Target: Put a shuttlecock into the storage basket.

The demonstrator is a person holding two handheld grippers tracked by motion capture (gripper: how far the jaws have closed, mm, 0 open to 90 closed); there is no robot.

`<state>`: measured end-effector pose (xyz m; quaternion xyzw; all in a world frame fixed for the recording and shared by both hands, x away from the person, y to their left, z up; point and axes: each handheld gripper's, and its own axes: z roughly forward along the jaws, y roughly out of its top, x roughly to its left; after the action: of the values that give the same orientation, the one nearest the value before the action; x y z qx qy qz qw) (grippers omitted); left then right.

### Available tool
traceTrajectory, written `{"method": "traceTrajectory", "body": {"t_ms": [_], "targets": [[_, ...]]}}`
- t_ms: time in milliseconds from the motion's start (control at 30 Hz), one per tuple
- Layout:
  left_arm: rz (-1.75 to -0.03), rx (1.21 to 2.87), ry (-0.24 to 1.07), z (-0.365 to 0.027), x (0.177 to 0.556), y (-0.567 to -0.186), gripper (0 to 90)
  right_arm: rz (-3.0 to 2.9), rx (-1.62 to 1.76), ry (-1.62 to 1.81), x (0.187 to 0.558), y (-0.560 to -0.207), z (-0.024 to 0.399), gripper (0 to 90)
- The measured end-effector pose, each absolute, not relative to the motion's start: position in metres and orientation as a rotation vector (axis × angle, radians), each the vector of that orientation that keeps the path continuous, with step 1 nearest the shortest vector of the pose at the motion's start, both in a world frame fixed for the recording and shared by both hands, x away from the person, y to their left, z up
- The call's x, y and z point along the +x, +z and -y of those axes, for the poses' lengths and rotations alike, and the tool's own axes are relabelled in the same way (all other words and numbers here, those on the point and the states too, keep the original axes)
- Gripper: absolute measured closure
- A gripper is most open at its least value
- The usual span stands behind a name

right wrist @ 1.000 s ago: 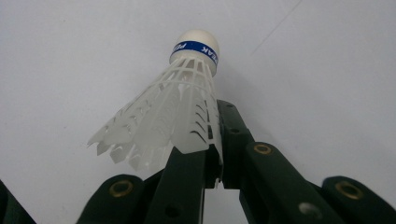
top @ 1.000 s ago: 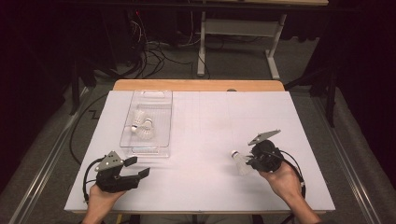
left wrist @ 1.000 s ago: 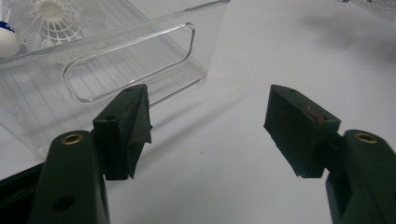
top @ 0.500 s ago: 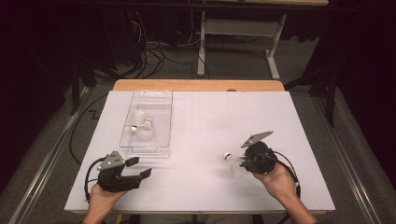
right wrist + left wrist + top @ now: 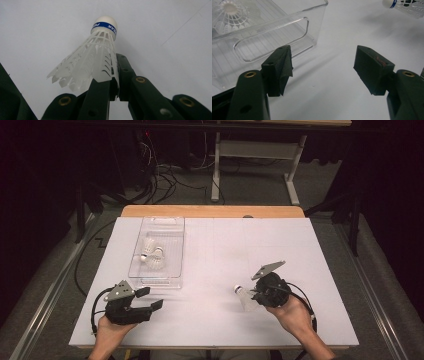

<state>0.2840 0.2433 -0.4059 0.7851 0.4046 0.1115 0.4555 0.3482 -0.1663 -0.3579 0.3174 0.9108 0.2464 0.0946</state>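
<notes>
A white plastic shuttlecock (image 5: 244, 297) with a blue band (image 5: 103, 25) on its cork is held by the edge of its skirt in my right gripper (image 5: 252, 296), whose jaws are shut on it (image 5: 115, 75). Its cork points left, just above the white table at right front. My left gripper (image 5: 151, 298) rests at the left front with jaws wide open and nothing between them (image 5: 323, 67). Just beyond it stands a clear plastic box (image 5: 156, 282) holding two more shuttlecocks (image 5: 152, 255). From the left gripper view, the box's handle end (image 5: 274, 30) is close and the held shuttlecock (image 5: 404, 5) is far off.
The white sheet (image 5: 225, 245) covers a wooden table, with its back edge (image 5: 210, 211) bare. Dark floor, cables and a white table frame (image 5: 250, 150) lie behind. Open table surface stretches between the two grippers.
My right gripper has shifted slightly to the left with the shuttlecock in it. The left gripper has stayed where it was.
</notes>
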Motion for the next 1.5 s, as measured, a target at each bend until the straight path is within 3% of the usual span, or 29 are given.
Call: {"method": "traceTrajectory", "body": {"t_ms": [1500], "targets": [[-0.908,2.000,0.250,-0.215,0.292,-0.389,31.2,-2.765,0.808,0.744,0.345,-0.355,0.137,89.7]]}}
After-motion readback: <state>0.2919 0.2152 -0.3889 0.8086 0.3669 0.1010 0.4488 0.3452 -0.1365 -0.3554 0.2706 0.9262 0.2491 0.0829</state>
